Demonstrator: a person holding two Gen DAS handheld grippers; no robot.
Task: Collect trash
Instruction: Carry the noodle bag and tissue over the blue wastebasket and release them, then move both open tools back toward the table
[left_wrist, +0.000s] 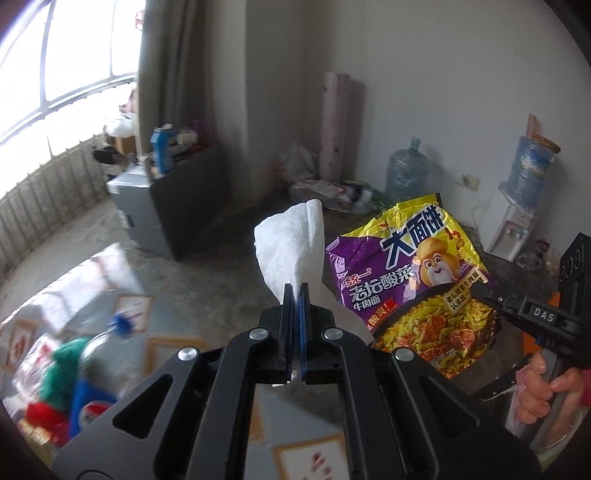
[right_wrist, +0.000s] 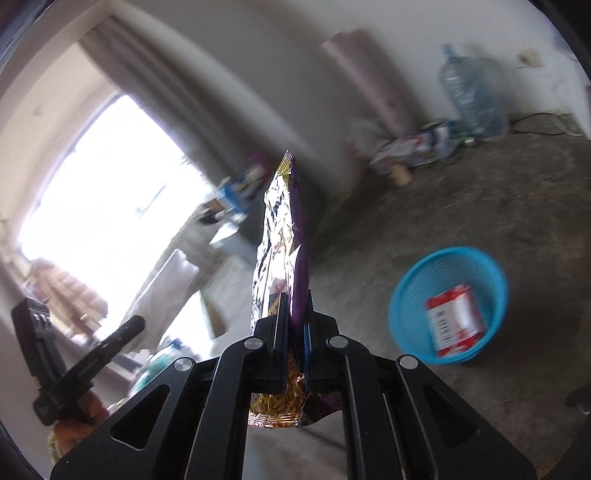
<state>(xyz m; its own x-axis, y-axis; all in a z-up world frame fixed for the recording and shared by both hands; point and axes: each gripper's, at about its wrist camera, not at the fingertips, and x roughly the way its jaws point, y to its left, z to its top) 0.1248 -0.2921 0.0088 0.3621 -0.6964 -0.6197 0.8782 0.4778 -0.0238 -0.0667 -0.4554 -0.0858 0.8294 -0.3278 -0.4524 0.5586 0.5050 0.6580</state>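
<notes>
My left gripper (left_wrist: 295, 291) is shut on a white tissue (left_wrist: 291, 243) that sticks up above its fingers. My right gripper (right_wrist: 294, 299) is shut on a purple and yellow noodle wrapper (right_wrist: 280, 229), seen edge-on, held in the air. The same wrapper (left_wrist: 406, 273) shows face-on in the left wrist view, with the right gripper (left_wrist: 484, 291) clamped on its right edge. A blue mesh basket (right_wrist: 448, 304) stands on the floor to the right and below, holding a red and white carton (right_wrist: 456, 319). The left gripper (right_wrist: 129, 326) shows at lower left of the right wrist view.
Big water bottles (left_wrist: 406, 173) and a water dispenser (left_wrist: 511, 229) stand by the far wall, with a heap of litter (left_wrist: 325, 188) and a pink roll (left_wrist: 336, 125). A grey cabinet (left_wrist: 166, 210) stands near the window. A bottle and colourful items (left_wrist: 85, 373) lie at lower left.
</notes>
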